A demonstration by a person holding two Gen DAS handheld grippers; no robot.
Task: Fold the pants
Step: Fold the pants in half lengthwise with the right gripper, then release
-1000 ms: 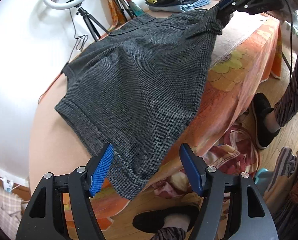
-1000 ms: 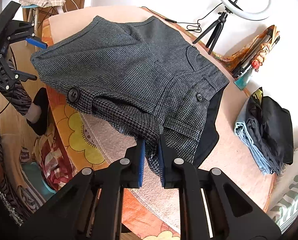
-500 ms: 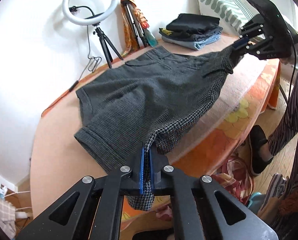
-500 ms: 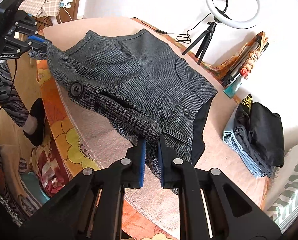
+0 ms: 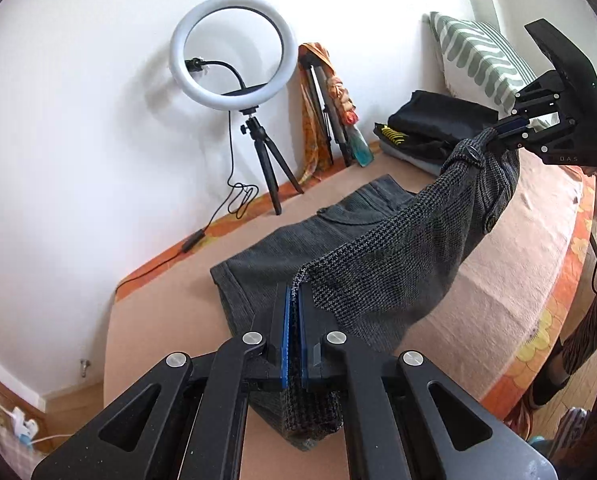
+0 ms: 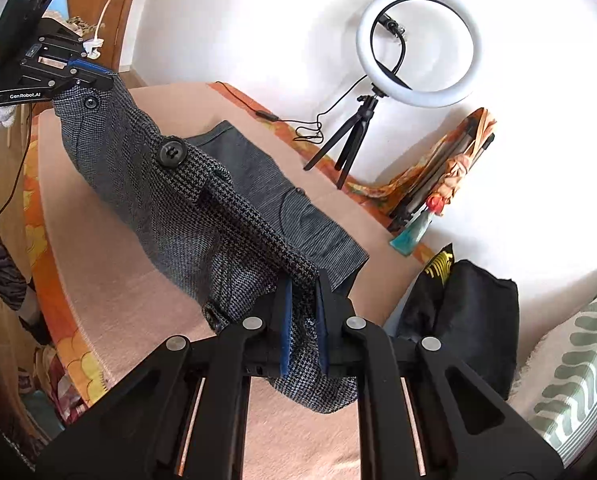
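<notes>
Grey houndstooth shorts hang between my two grippers above the pink-covered bed. My left gripper is shut on the hem end of the near edge. My right gripper is shut on the waistband end, near a large black button. The lifted near half sags in the middle. The far half still lies flat on the bed. Each gripper shows in the other's view: the right gripper, the left gripper.
A ring light on a small tripod stands on the bed by the white wall, its cable trailing. A stack of folded clothes and a striped pillow lie at the head end. A folded tripod with an orange cloth leans on the wall.
My left gripper closed on the hem and both grippers have lifted the near edge of the shorts up off the bed, raising it higher since half a second ago.
</notes>
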